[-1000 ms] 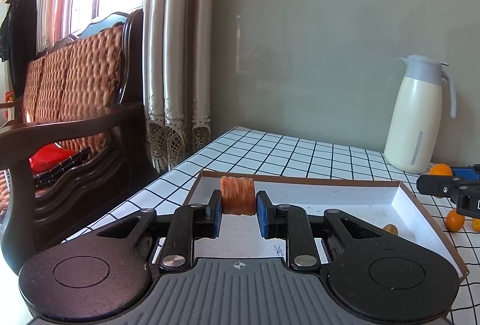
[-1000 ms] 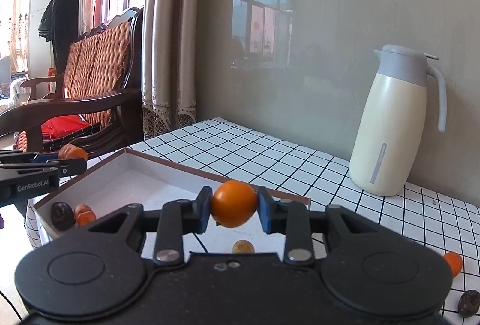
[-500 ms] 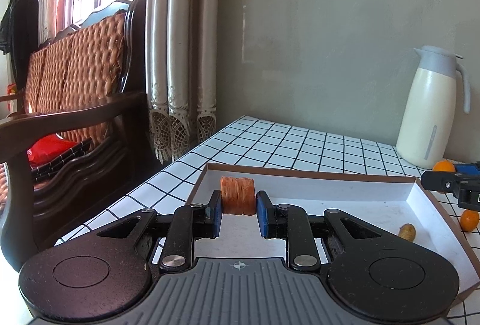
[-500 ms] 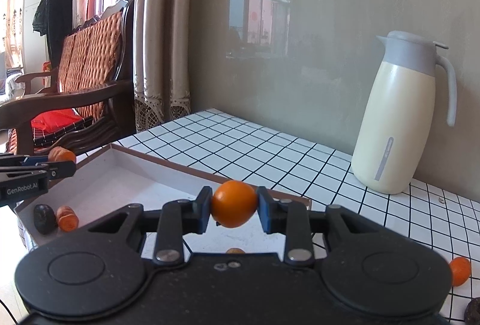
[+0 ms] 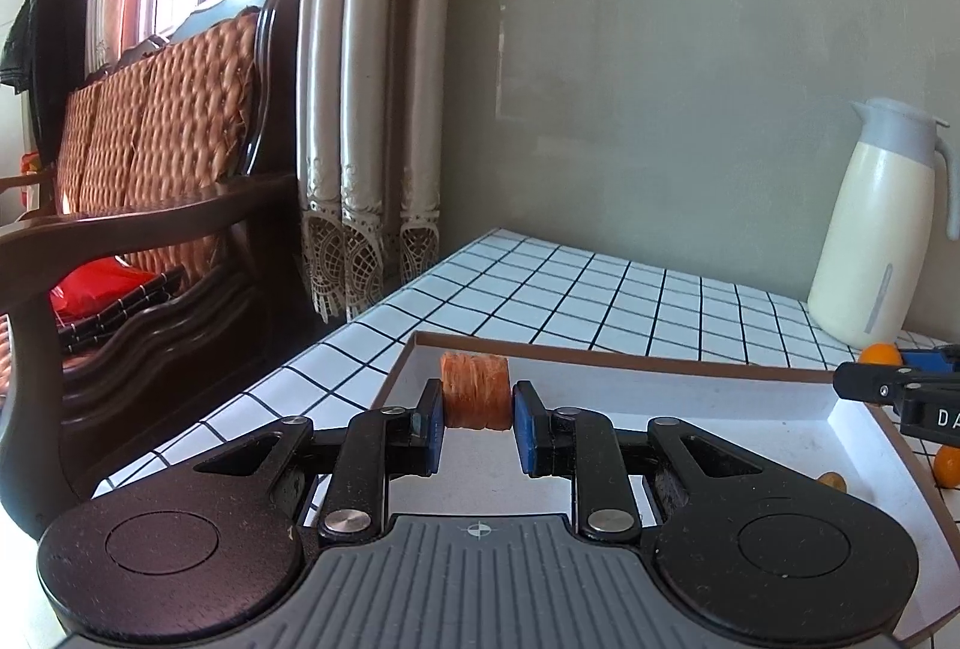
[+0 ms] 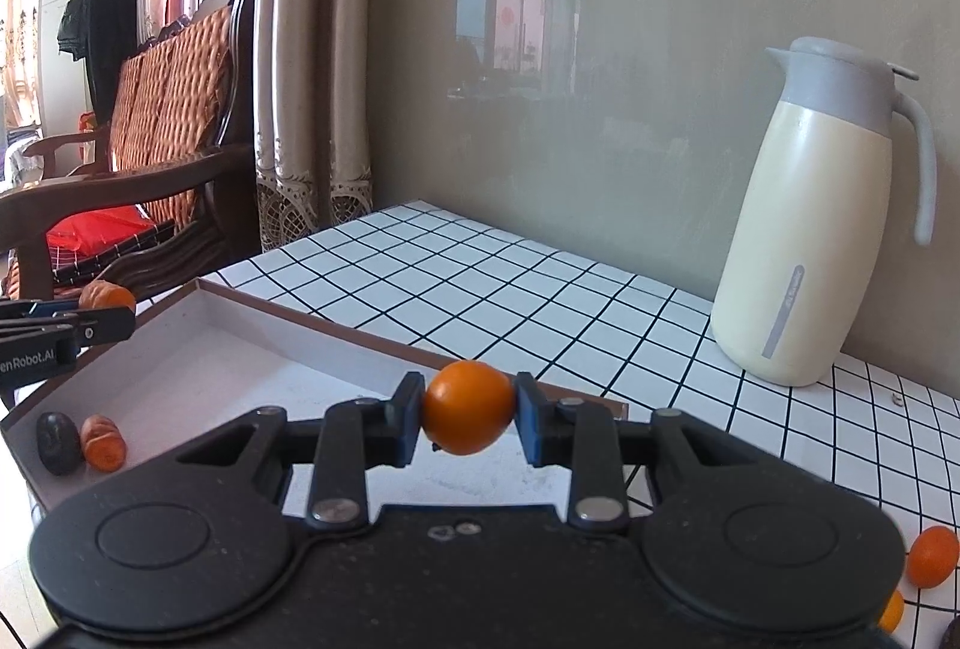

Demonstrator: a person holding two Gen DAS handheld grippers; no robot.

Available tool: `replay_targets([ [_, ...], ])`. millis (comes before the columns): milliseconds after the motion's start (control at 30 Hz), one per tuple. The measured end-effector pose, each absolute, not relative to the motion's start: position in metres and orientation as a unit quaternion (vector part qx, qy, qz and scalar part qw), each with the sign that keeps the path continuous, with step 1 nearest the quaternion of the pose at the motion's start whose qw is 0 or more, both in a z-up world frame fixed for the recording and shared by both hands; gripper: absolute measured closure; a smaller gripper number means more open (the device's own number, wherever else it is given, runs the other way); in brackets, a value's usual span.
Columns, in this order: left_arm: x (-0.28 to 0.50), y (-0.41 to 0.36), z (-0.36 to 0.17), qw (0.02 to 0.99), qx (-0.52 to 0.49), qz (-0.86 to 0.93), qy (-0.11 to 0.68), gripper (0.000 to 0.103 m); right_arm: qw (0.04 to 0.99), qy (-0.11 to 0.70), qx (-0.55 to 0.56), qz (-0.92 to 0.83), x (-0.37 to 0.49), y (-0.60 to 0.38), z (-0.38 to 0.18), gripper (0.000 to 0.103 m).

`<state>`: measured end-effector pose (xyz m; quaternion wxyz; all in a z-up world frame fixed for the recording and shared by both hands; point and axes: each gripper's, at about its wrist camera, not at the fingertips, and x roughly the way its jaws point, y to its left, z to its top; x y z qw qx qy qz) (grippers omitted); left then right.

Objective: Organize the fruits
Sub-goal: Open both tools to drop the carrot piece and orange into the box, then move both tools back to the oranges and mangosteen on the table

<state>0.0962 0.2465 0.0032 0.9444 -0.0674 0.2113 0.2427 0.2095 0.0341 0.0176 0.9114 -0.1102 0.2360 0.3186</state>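
Note:
My left gripper (image 5: pixel 477 409) is shut on a ridged orange dried fruit (image 5: pixel 475 391), held over the near left corner of the shallow white box (image 5: pixel 708 397) with a brown rim. My right gripper (image 6: pixel 468 412) is shut on a round orange kumquat (image 6: pixel 467 406), above the box's right end (image 6: pixel 198 349). In the right wrist view the left gripper (image 6: pixel 60 325) shows at the far left with its fruit (image 6: pixel 105 295). A dark date (image 6: pixel 57 442) and another orange dried fruit (image 6: pixel 103 442) lie in the box's left corner. A small yellowish fruit (image 5: pixel 833 481) lies at the box's right end.
A cream thermos jug (image 6: pixel 804 229) with a grey lid stands on the checked tablecloth (image 6: pixel 540 301) by the wall. Loose kumquats (image 6: pixel 930 556) lie on the cloth right of the box. A wooden wicker-backed chair (image 5: pixel 150 157) and curtains (image 5: pixel 366 109) stand left of the table.
Both grippers have moved forward over the box, each keeping its fruit. The jug and the far wall have come nearer in both views.

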Motion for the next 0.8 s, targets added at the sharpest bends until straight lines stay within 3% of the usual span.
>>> replay_targets([
  [133, 0.105, 0.250, -0.001, 0.938, -0.072, 0.252, 0.226, 0.078, 0.904, 0.256, -0.122, 0.321, 0.218, 0.038, 0.014, 0.079],
  [167, 0.107, 0.250, -0.003, 0.938, -0.071, 0.249, 0.232, 0.077, 0.905, 0.254, -0.142, 0.309, 0.218, 0.040, 0.012, 0.063],
  [200, 0.106, 0.248, -0.004, 0.938, -0.069, 0.251, 0.228, 0.048, 0.917, 0.231, -0.152, 0.289, 0.215, 0.039, 0.011, 0.045],
  [233, 0.102, 0.246, -0.004, 0.940, -0.062, 0.261, 0.212, 0.000, 0.932, 0.196, -0.146, 0.267, 0.210, 0.033, 0.012, 0.005],
  [367, 0.092, 0.243, 0.002, 0.942, -0.037, 0.292, 0.164, 0.000, 0.940, 0.188, -0.126, 0.253, 0.214, 0.025, 0.013, 0.006],
  [800, 0.088, 0.245, -0.003, 0.939, -0.038, 0.293, 0.177, 0.000, 0.938, 0.205, -0.117, 0.255, 0.212, 0.022, 0.008, 0.006],
])
